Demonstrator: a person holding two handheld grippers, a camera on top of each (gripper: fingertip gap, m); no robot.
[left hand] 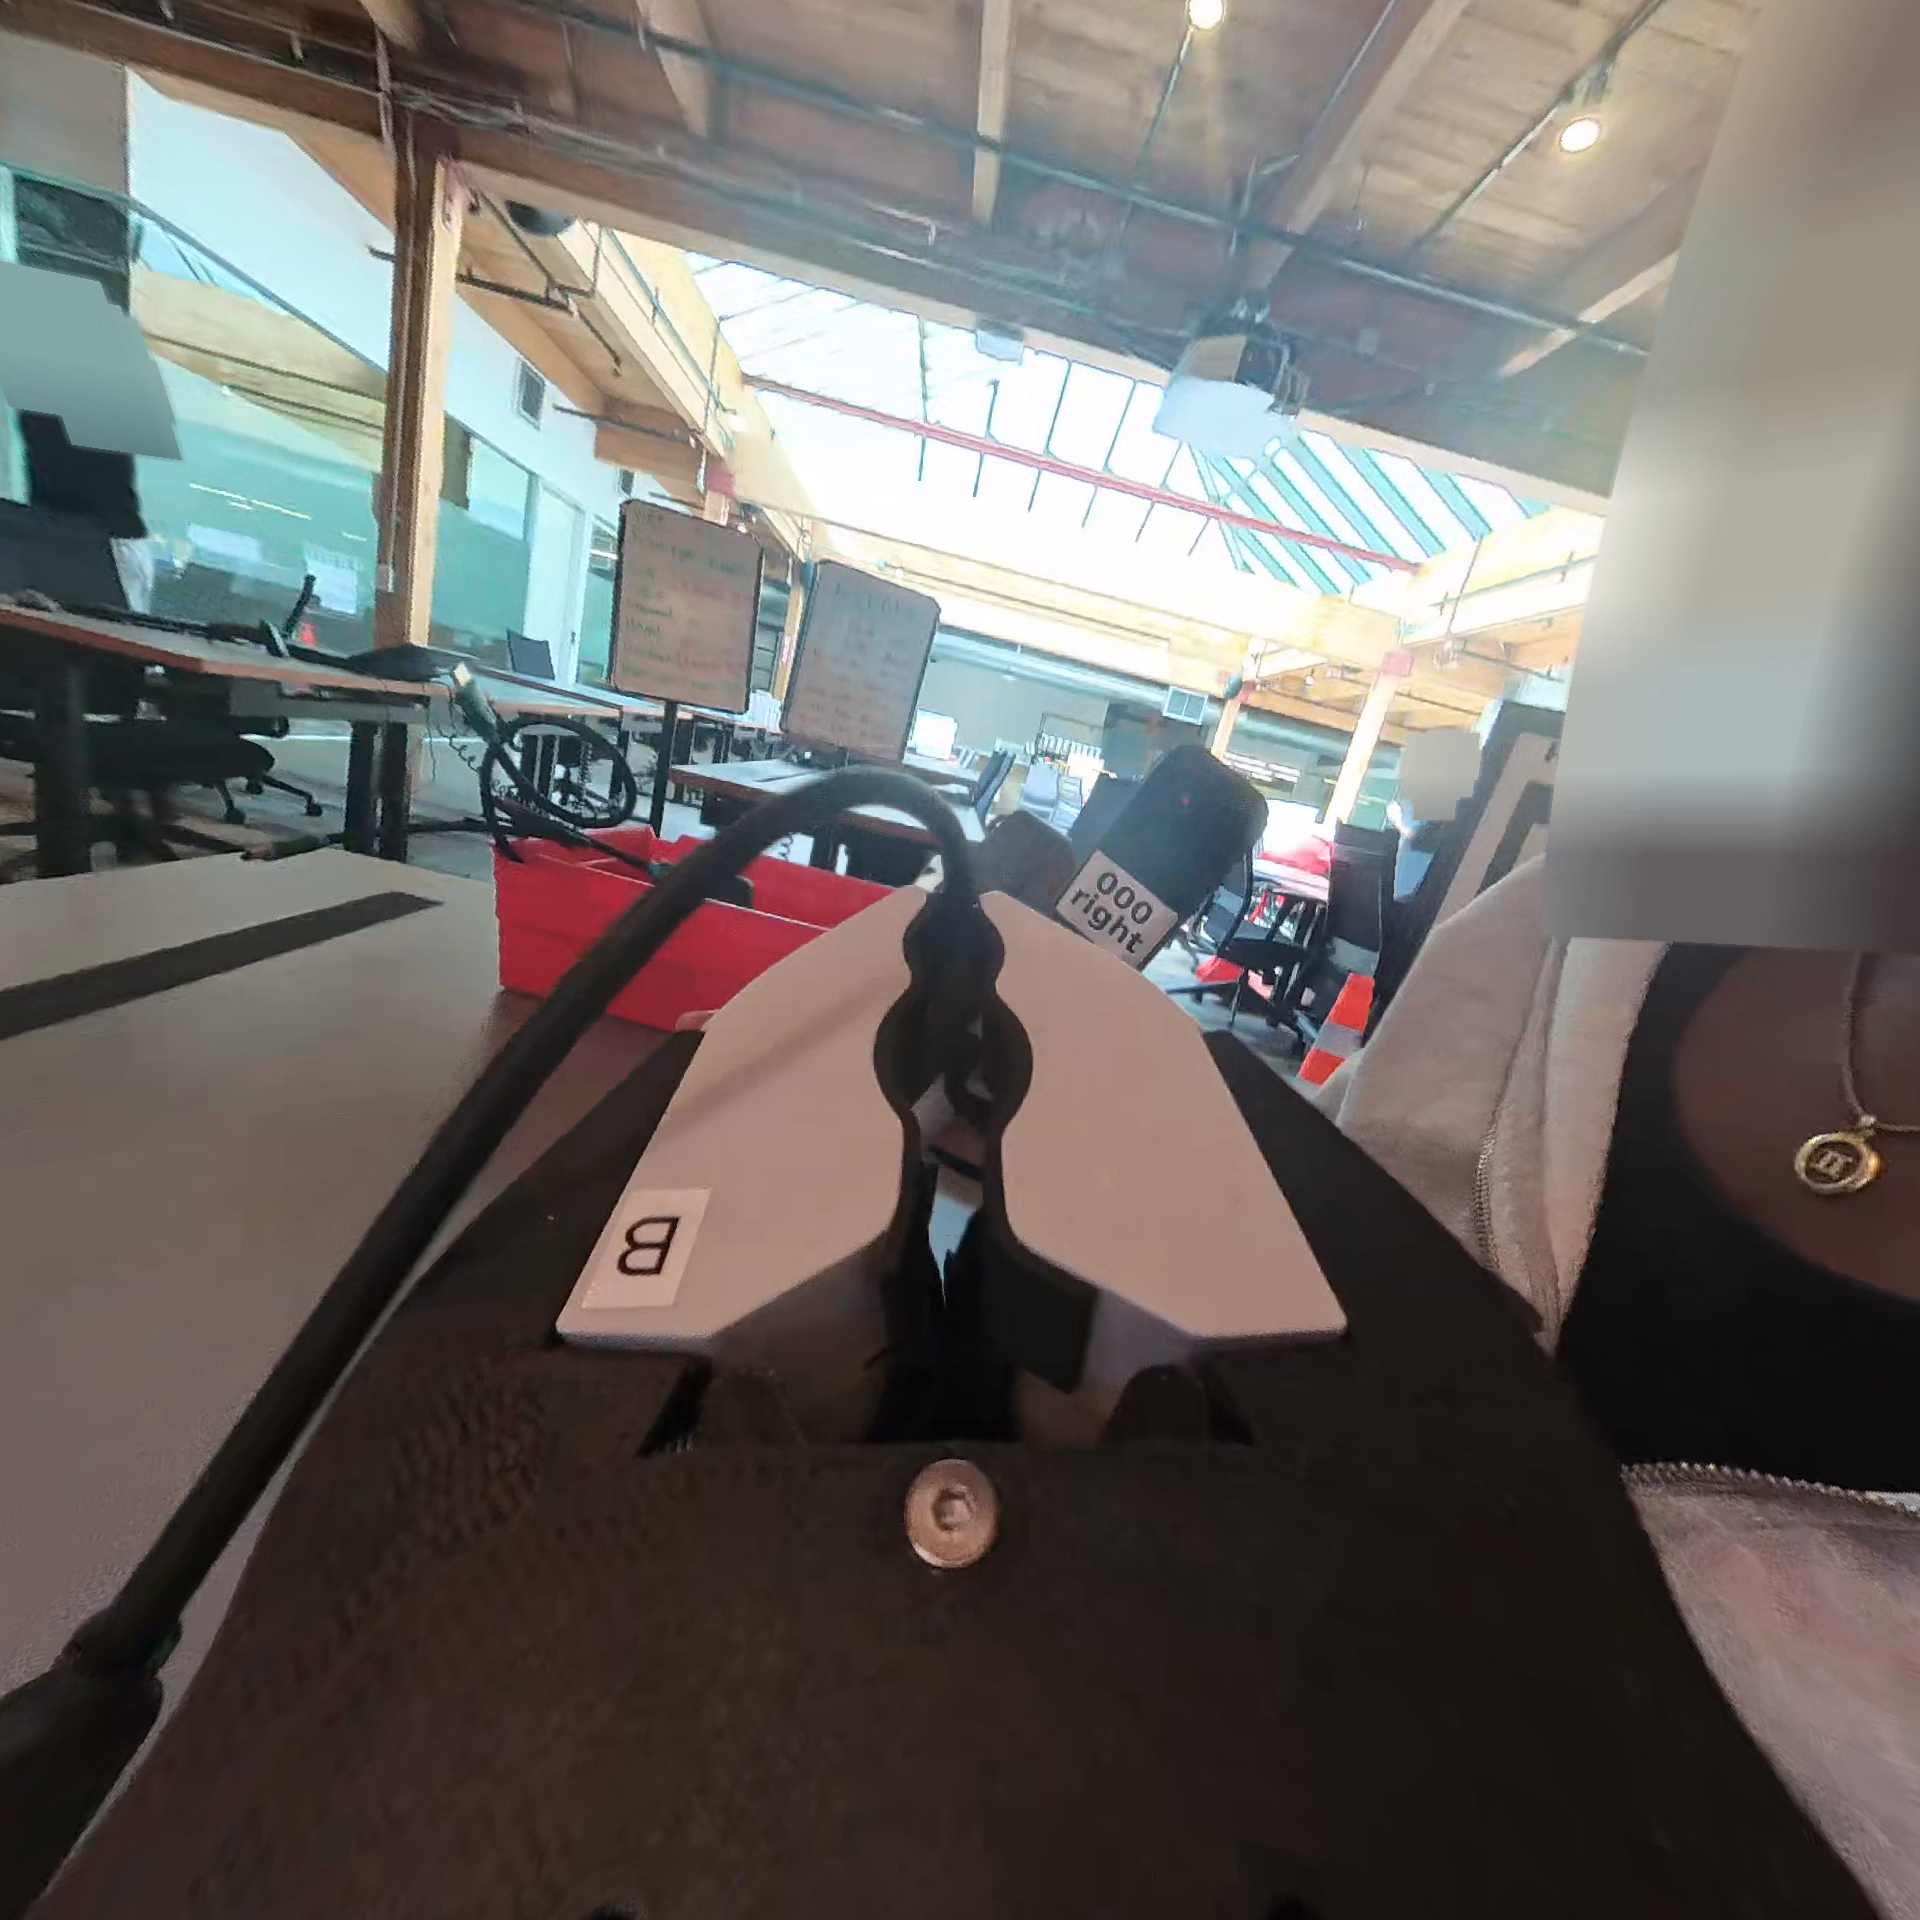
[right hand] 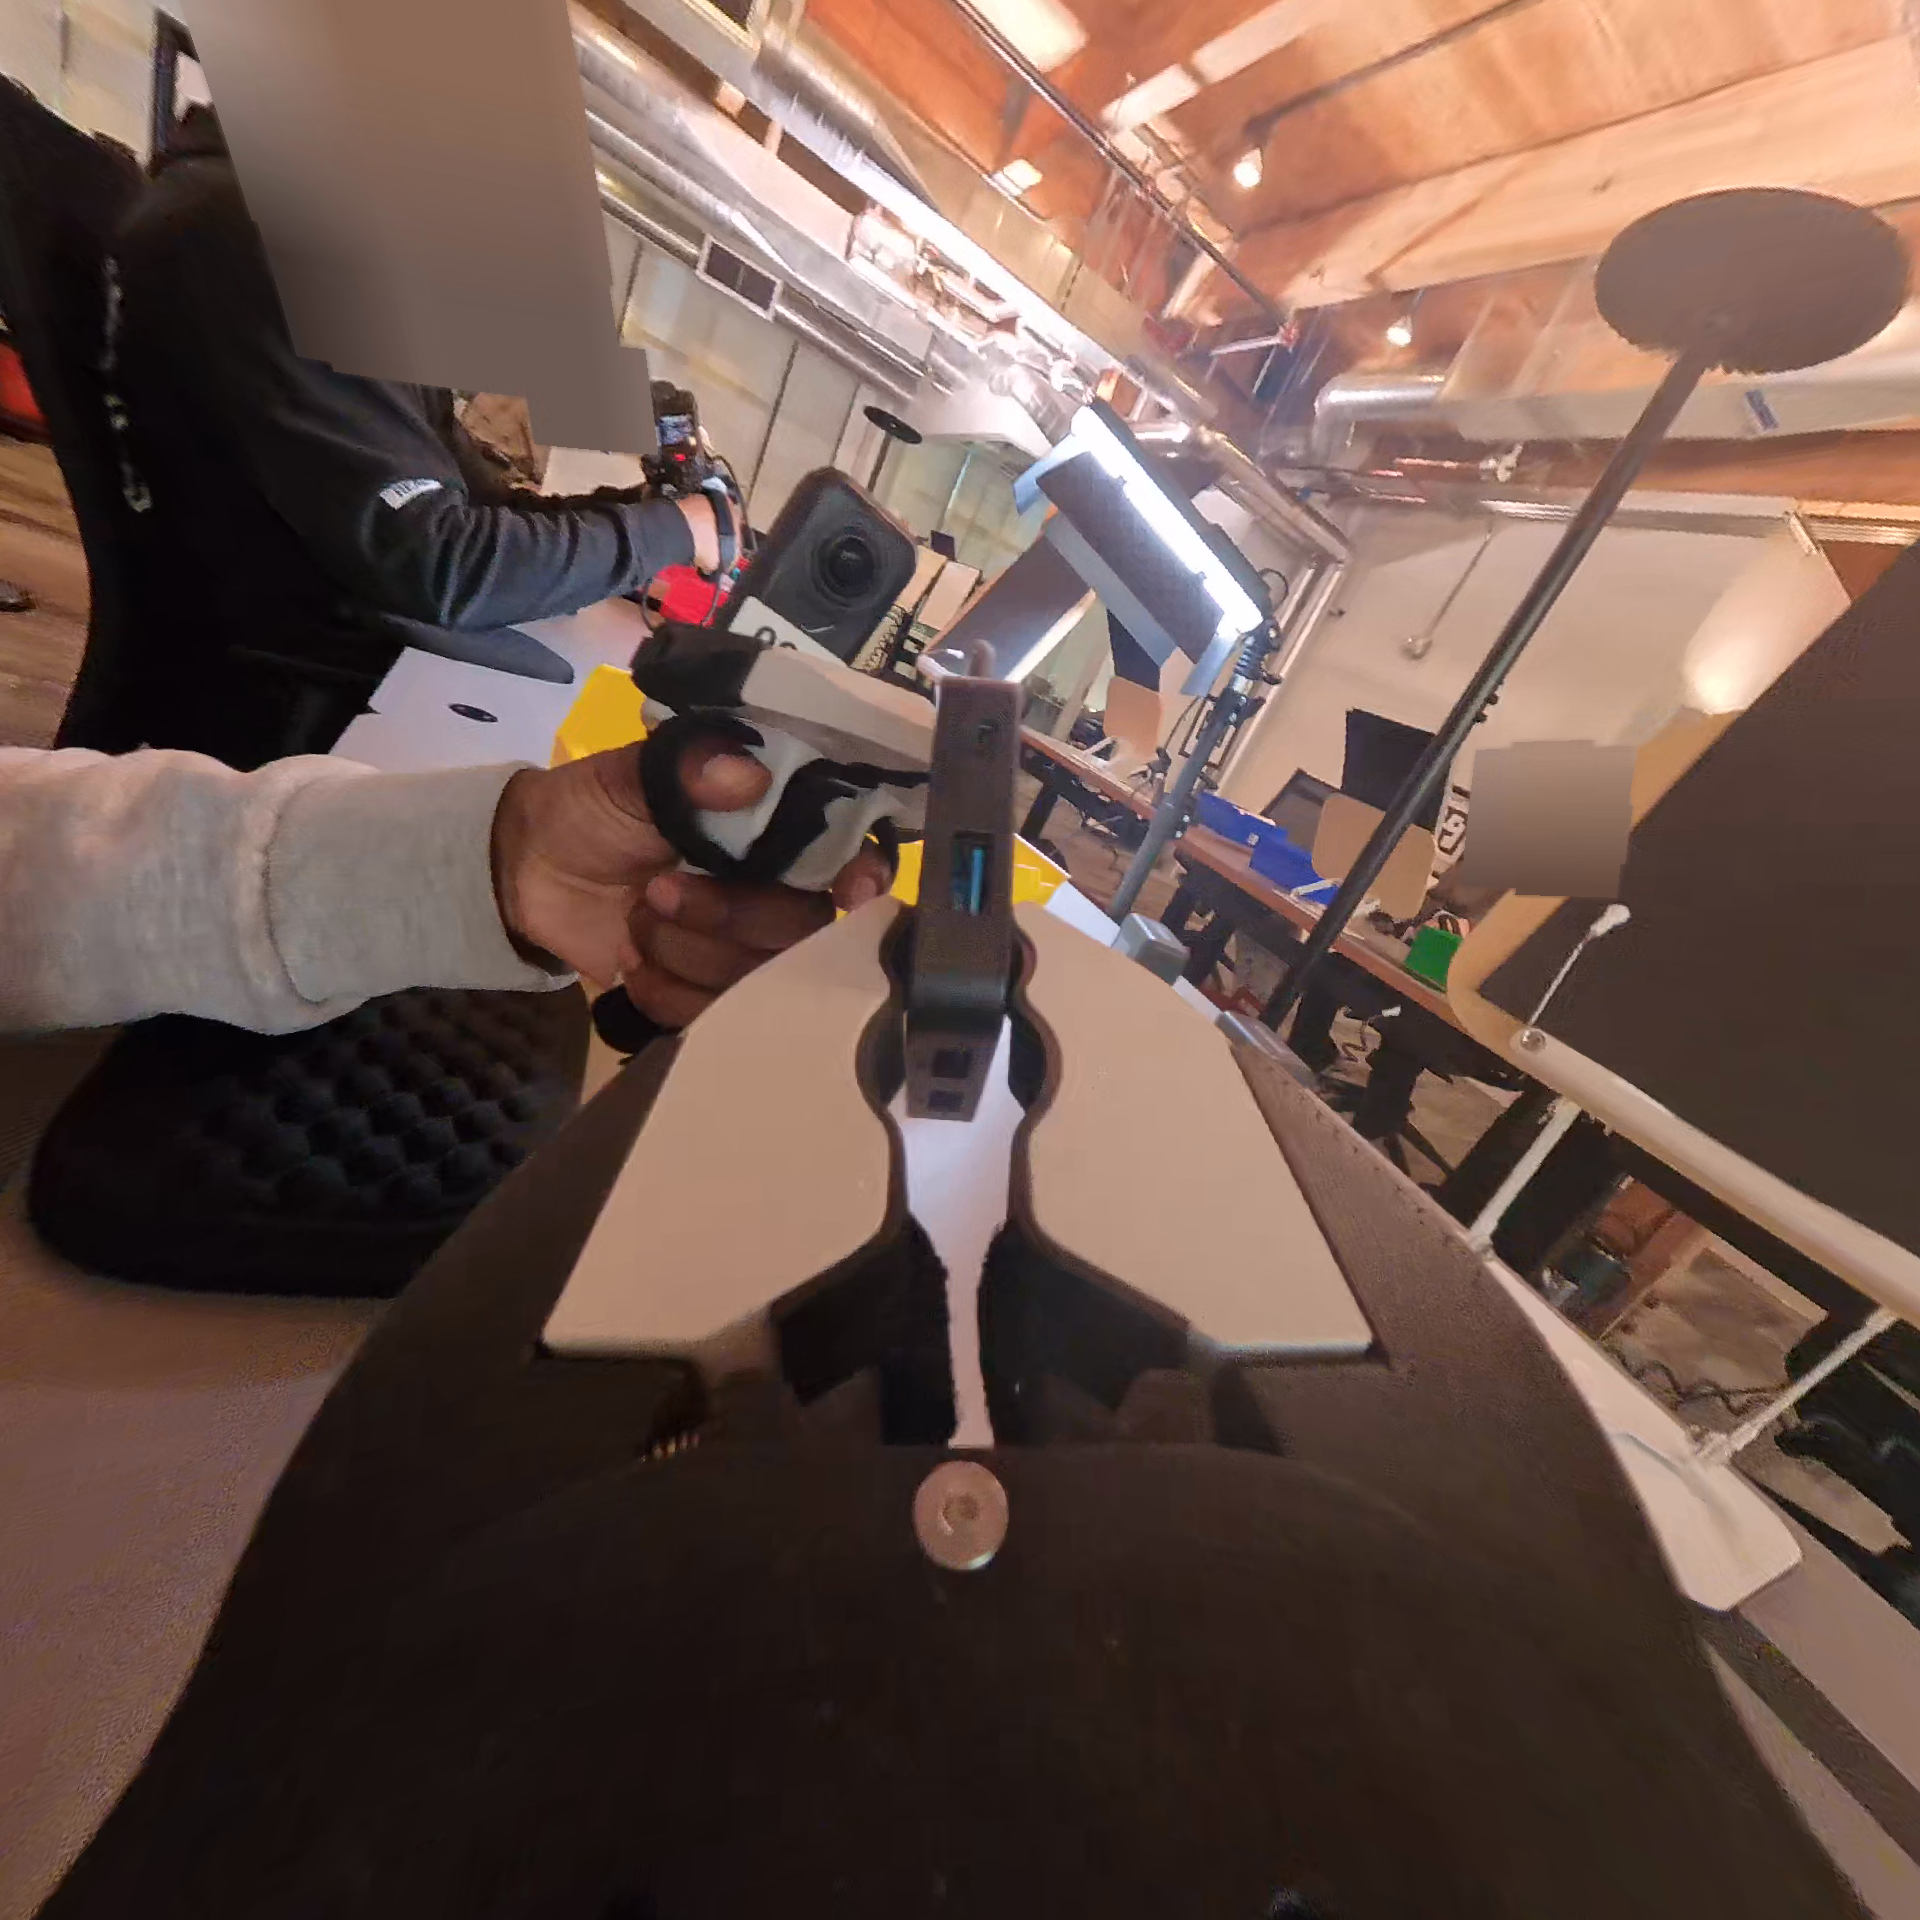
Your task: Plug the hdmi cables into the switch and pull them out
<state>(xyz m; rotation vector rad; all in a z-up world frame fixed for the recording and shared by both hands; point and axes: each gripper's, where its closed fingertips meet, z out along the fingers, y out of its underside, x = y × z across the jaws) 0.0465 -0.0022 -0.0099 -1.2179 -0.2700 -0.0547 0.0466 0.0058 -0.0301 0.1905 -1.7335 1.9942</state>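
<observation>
Both closed: left gripper (left hand: pixel 951 935) pinches black cable (left hand: pixel 582 997); right gripper (right hand: pixel 961 935) grips switch (right hand: pixel 961 883).

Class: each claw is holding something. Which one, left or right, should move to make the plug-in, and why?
Left, probably. The left claw is shut on the black cable, the free, mobile part. The right claw is shut on the switch, better held steady as the target.
</observation>
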